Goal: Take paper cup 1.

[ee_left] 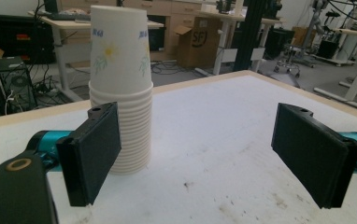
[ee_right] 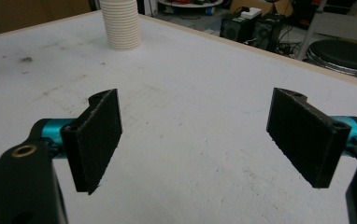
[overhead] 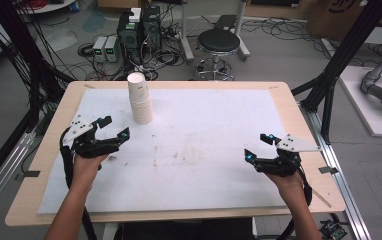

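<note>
So the stack of paper cups [overhead: 140,99] sits upright near the far left of the counter [overhead: 289,115]. Left tool [overhead: 113,127] is wide open just short of it, holding nothing; right tool [overhead: 257,146] is also spread open, well apart from it

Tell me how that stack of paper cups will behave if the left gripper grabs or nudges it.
The stack of paper cups stands tall on a narrow base, upside down, so a push near the top would probably tip it. Thin paper walls likely crush under a hard squeeze. It looks light; the open left gripper might lift just the top cup.
</note>
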`<state>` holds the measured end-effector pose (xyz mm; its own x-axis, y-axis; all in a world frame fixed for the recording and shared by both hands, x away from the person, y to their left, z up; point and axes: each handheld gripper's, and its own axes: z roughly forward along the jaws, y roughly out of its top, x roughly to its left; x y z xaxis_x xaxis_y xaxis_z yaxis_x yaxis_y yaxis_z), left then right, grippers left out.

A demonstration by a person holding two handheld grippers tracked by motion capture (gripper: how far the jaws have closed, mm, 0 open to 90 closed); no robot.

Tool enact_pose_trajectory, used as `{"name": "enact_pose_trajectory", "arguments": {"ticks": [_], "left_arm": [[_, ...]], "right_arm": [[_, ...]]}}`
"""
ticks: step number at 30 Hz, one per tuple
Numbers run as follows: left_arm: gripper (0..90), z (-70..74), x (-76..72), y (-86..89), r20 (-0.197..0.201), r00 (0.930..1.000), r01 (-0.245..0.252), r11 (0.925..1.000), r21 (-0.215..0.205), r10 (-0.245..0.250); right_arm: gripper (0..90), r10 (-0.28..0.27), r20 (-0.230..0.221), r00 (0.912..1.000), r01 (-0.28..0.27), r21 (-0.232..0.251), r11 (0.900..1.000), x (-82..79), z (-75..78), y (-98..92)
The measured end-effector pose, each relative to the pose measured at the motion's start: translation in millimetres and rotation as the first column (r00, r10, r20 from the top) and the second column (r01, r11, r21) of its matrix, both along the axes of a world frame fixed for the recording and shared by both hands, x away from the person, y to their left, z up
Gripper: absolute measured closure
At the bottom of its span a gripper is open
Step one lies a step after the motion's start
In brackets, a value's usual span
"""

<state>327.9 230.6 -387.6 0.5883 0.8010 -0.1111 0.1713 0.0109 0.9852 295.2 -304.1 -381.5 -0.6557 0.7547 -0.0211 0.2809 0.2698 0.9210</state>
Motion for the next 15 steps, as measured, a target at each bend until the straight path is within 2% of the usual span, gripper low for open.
{"name": "enact_pose_trajectory", "arguments": {"ticks": [4,6,12,15], "left_arm": [[15.9,7.7,8.5,-3.6,-0.001,1.0,0.007,0.9999,0.01,-0.007],[15.9,11.0,13.7,-5.2,-0.001,0.9999,0.011,0.9999,-0.001,-0.011],[15.9,22.7,32.1,-9.3,-0.02,0.9996,0.02,0.9995,0.025,-0.019],[15.9,28.7,39.6,-10.2,-0.022,0.9997,0.015,0.9997,0.021,-0.015]], "right_arm": [[18.6,0.005,0.009,0.9999,-0.005,-0.001,1.0,-0.2,1.0,0.8],[18.6,0.007,0.008,0.9999,-0.007,0.0,1.0,-0.3,1.1,1.0],[18.6,0.009,0.001,1.0,-0.009,0.0,1.0,-0.6,1.2,2.3],[18.6,0.009,0.003,1.0,-0.009,0.003,1.0,-0.5,1.9,1.9]]}}
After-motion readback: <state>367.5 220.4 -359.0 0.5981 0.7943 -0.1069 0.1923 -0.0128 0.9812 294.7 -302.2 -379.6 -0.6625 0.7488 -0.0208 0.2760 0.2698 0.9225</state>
